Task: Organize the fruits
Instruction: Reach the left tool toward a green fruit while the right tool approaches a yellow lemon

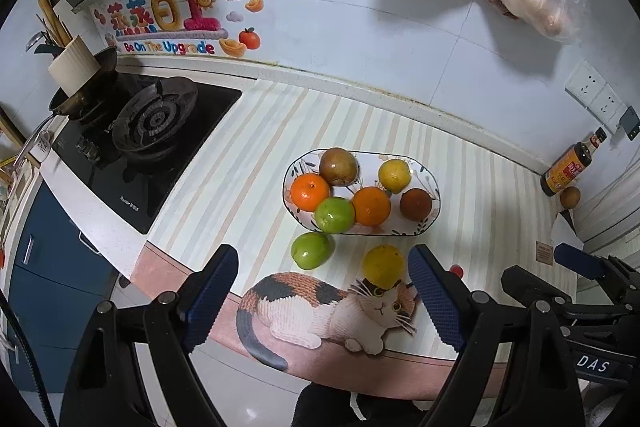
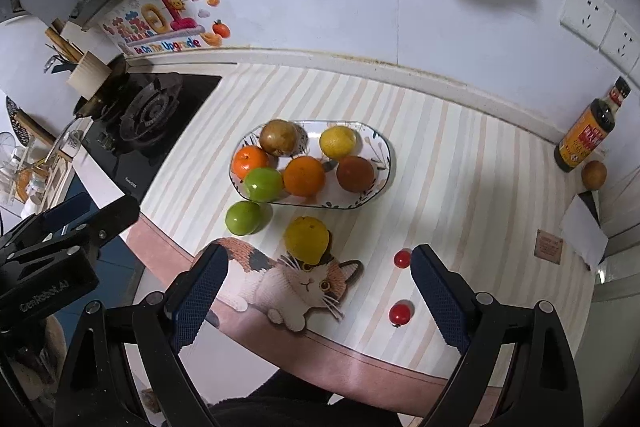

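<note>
We are looking down past the left gripper, its blue-padded jaws standing wide apart and gripping nothing. An oval plate is sitting on the striped mat, holding six fruits. A green apple and a yellow lemon are lying just in front of it, above a printed calico cat.

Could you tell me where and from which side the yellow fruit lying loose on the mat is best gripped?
Grip the yellow fruit across its widest middle, coming from the near counter edge. It is round and sits apart from the plate and the green fruit, so both flanks look free for the open right tool.
</note>
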Demonstrator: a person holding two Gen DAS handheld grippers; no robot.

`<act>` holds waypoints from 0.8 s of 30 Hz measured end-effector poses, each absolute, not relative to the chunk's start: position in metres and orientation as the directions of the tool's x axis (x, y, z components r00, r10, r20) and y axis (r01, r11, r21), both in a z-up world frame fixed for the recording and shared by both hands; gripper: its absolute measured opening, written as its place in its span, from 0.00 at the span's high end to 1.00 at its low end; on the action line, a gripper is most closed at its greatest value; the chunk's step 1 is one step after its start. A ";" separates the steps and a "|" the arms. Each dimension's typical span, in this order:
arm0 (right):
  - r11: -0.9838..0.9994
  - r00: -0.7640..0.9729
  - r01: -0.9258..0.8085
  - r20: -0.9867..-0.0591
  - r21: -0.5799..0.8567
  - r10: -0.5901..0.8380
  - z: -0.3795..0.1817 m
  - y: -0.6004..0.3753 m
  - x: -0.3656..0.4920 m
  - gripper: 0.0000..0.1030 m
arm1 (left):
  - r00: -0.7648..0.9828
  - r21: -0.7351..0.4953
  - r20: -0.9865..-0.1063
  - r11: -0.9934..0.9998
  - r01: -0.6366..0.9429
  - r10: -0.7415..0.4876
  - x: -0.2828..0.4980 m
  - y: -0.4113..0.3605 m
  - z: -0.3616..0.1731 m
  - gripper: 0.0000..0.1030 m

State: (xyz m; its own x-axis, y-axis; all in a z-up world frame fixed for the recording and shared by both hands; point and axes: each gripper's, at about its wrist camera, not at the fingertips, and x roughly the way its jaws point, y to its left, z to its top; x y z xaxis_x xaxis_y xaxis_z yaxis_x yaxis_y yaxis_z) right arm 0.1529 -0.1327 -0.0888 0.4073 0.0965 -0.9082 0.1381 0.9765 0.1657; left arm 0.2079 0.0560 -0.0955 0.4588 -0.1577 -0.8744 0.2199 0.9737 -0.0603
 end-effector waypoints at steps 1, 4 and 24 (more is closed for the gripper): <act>0.975 0.394 0.142 -0.913 0.172 0.104 -0.096 -0.133 0.156 0.08 | 0.451 -0.061 -0.879 0.974 0.217 -0.156 0.211 0.057 -0.099 0.16; 0.966 0.348 0.154 -0.927 0.205 0.141 -0.123 -0.133 0.170 0.08 | 0.416 -0.058 -0.898 0.975 0.214 -0.145 0.224 0.061 -0.118 0.00; 0.806 0.129 0.375 -0.887 0.457 0.443 -0.355 -0.134 0.242 0.37 | 0.057 -0.102 -0.992 0.985 0.138 -0.111 0.314 0.083 -0.299 0.00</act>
State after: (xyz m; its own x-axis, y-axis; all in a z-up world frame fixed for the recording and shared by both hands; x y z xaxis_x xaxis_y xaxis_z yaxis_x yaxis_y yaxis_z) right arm 0.2417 -0.1336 -0.3548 0.1289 0.4432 -0.8871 0.3755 0.8061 0.4573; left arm 0.3136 0.0835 -0.2987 0.0572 -0.1110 -0.9922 0.1383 0.9851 -0.1023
